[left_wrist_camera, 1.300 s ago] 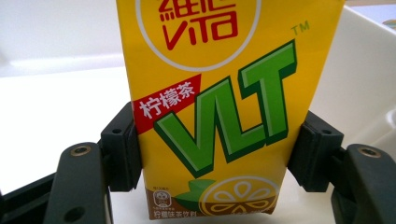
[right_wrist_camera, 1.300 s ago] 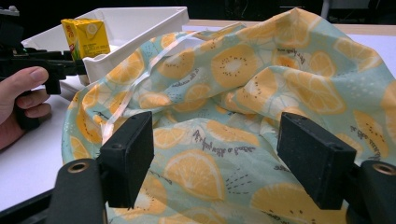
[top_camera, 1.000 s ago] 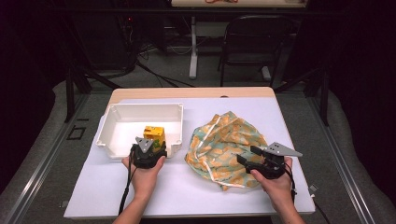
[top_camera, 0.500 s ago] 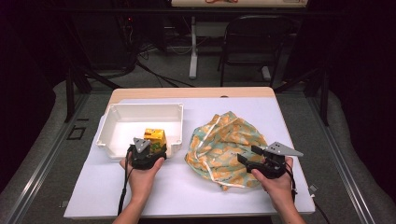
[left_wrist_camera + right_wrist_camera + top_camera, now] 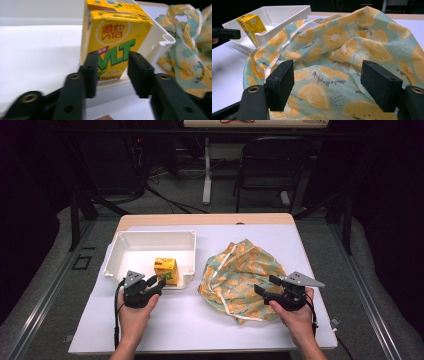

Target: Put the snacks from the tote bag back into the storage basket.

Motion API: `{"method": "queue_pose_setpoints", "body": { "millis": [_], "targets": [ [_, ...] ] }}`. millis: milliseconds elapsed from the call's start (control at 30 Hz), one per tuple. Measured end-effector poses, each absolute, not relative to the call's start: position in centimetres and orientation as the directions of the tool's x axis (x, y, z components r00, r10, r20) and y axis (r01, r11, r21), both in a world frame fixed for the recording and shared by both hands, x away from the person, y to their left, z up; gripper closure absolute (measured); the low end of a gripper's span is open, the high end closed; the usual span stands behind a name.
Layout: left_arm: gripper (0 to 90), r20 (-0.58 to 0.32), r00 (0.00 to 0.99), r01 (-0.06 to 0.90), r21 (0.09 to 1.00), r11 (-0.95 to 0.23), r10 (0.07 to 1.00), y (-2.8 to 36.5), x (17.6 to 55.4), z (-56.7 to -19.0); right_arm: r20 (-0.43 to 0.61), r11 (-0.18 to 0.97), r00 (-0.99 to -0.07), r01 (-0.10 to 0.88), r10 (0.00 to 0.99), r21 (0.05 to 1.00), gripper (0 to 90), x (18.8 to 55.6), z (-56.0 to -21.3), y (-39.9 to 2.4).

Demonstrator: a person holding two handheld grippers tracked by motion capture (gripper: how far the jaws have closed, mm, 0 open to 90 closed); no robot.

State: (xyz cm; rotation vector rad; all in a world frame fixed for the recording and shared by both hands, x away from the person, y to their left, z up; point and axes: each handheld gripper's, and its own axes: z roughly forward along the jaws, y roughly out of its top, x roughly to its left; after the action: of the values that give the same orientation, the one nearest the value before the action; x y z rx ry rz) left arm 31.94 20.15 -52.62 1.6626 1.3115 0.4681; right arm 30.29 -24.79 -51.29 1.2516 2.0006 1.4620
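A yellow drink carton [image 5: 165, 270] stands upright in the near right corner of the white tray [image 5: 150, 240]. My left gripper [image 5: 159, 284] sits just outside the tray's near rim and points at the carton. In the left gripper view the carton [image 5: 112, 32] rises beyond the left gripper [image 5: 112, 67]. Its jaws have just been closing, with nothing between them. An orange-print cloth bag [image 5: 240, 275] lies crumpled to the right. My right gripper [image 5: 264, 285] hovers open over its near edge. In the right gripper view the bag [image 5: 337, 50] spreads below the right gripper [image 5: 327, 80].
The tray and the bag rest on a white table [image 5: 190, 320] with a wooden strip along its far edge. A black chair [image 5: 272, 165] and a white stand [image 5: 206, 170] are on the floor beyond. The person's hands come in from the near edge.
The left gripper has drawn back from the carton toward the near left, and its jaws stand narrower. The carton stays in the tray. The right gripper has not moved.
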Motion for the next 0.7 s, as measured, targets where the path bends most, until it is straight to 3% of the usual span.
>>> {"method": "queue_pose_setpoints", "body": {
  "millis": [133, 233, 700],
  "targets": [
    [82.2, -0.249, 0.329, 0.552, 0.833, 0.029, 0.911, 21.1, 32.2, -52.7, 0.202, 0.071, -0.539, 0.443, 0.818, 0.894, 26.6, 30.4, -51.4, -24.9],
    [90.0, -0.241, 0.287, 0.551, 0.833, 0.046, 0.927, 21.8, 32.6, -52.8, 0.202, 0.071, -0.539, 0.443, 0.818, 0.894, 26.7, 30.3, -51.4, -24.8],
    [90.0, -0.244, 0.223, 0.569, 0.818, 0.077, 0.944, 22.3, 36.0, -54.6, 0.201, 0.073, -0.539, 0.443, 0.818, 0.894, 26.8, 30.4, -51.6, -24.6]
  ]
}}
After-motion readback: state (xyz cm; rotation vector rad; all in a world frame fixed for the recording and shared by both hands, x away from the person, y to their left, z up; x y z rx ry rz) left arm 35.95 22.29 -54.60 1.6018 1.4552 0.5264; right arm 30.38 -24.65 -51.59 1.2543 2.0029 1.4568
